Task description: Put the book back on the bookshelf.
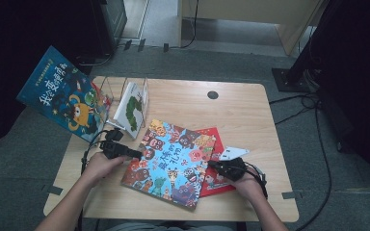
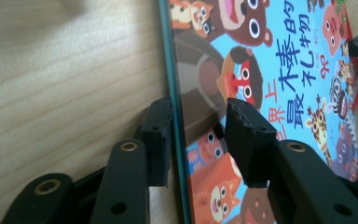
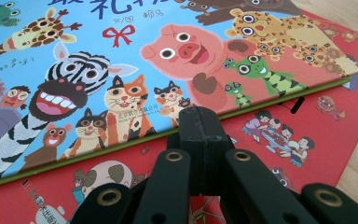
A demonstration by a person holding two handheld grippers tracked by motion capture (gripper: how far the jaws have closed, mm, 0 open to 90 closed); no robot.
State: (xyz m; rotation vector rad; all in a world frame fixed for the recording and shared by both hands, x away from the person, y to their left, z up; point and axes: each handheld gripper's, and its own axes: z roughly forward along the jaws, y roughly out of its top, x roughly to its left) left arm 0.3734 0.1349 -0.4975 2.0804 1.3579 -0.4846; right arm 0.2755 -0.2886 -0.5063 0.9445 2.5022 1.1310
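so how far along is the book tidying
One book already stands in the clear rack. In hand: the left gripper has its jaws astride the animal book's edge, not visibly clamped, while the right gripper, jaws shut, rests on the red book beneath. Left, probably: both table books and the blue book leaning outside.

Counter (image 1: 250,120): pale wood-grain top, smooth, matt. Animal book (image 1: 173,161): printed cover with a soft sheen, thin board edges. Red book (image 3: 317,140) beneath it: printed paper, smooth. Left tool (image 2: 198,140) and right tool (image 3: 200,140): black matt plastic, brass-coloured rivets, slightly rough pads. Stand (image 1: 125,89): clear glossy plastic.
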